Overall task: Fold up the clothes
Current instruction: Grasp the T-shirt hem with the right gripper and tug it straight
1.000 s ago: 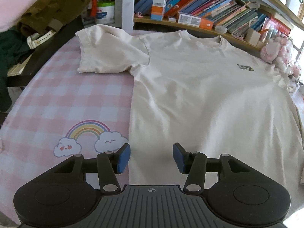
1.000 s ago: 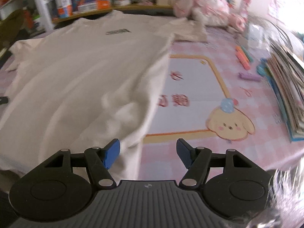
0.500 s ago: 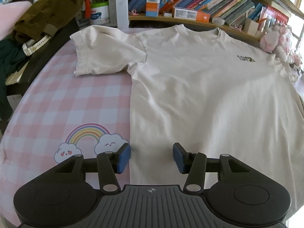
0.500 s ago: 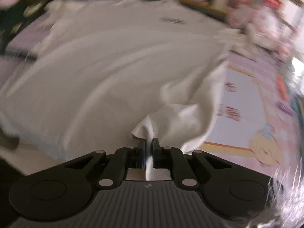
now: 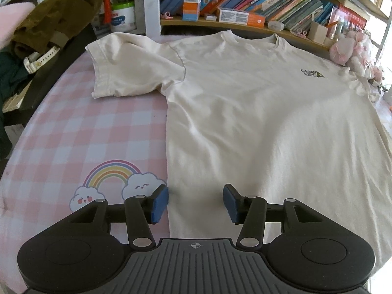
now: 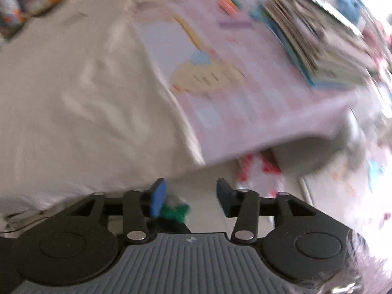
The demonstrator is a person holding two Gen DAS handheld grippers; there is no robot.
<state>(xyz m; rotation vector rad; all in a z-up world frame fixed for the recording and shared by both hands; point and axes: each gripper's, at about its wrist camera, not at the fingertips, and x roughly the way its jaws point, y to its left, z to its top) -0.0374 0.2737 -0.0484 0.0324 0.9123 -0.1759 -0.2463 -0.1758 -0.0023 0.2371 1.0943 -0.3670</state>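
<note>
Shirt: your cream short-sleeved cotton T-shirt (image 5: 257, 112) lies face up and spread flat on the pink-and-white checked table mat (image 5: 98, 132), collar toward the wooden bookshelf (image 5: 245, 22) at the far side, hem toward you — a layout that suits a lengthwise fold.

Left sleeve: it (image 5: 127, 71) sticks out flat over the mat, well short of the shelf, so it is ready to be turned in over the body.

Left gripper: your left gripper (image 5: 196, 203) hangs released over the shirt's near hem, one blue pad (image 5: 159, 204) just at the shirt's side edge and the other over the cloth. Nothing is pinched. It looks placed there to take the hem corner when you need it.

Right gripper: your right gripper (image 6: 187, 198) sits off the shirt's other side, past the near edge of the mat, with the floor showing beyond its fingers. Its jaws are opening and no cloth is between them; the shirt's edge lies up and to the left of the pads. The view is streaked with blur, so finer detail is lost.

Book stack: a slanted pile of books (image 6: 318, 39) lies on the mat well away from the shirt, clear of any fold.

Step in hand: probably you are resetting the right gripper for a fresh hold — no fold shows yet, so most of the task is ahead.

Watch for: loose cloth may drag out of line if only one corner is lifted.
</note>
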